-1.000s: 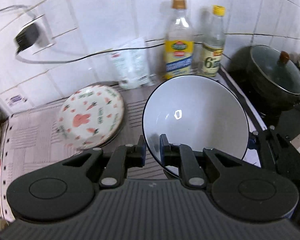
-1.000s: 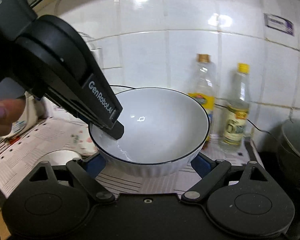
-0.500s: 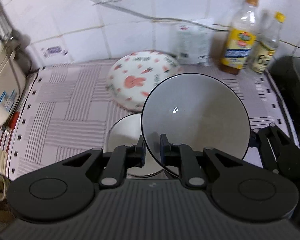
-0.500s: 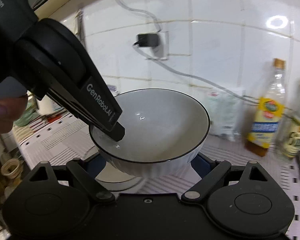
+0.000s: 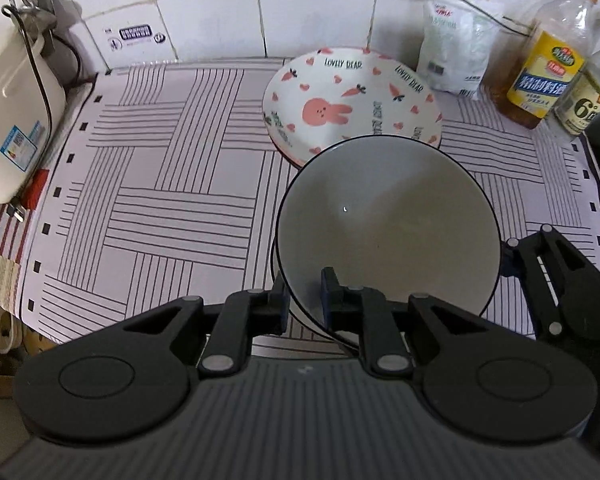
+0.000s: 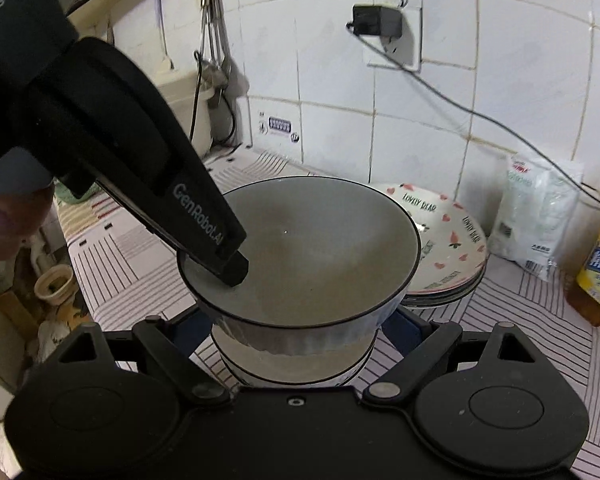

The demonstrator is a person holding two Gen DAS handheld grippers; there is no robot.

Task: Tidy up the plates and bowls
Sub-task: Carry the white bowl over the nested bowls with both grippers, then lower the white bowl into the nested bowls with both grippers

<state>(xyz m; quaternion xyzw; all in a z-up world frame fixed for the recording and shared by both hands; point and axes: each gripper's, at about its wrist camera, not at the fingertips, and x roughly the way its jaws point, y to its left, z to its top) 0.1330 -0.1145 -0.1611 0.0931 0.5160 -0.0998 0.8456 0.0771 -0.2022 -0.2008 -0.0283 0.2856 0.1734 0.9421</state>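
Note:
A white bowl with a black rim (image 5: 392, 216) (image 6: 312, 252) is held by both grippers. My left gripper (image 5: 305, 300) is shut on its near rim, one finger inside and one outside. My right gripper (image 6: 296, 320) clasps the bowl's outer wall from both sides. The bowl hangs just above a second white bowl (image 6: 296, 364) on the mat; I cannot tell whether they touch. A stack of bunny-print plates (image 5: 348, 100) (image 6: 448, 248) stands behind it.
A striped mat (image 5: 160, 200) covers the counter. A white appliance (image 5: 8, 92) stands at the left. A white bag (image 5: 456, 52), an oil bottle (image 5: 548, 56) and a second bottle (image 5: 592, 96) stand by the tiled wall at the right. A plug and cable (image 6: 376, 24) hang on the wall.
Both grippers have carried the bowl to the left, away from the bottles and the pot, and lowered it over the second bowl in front of the bunny plates.

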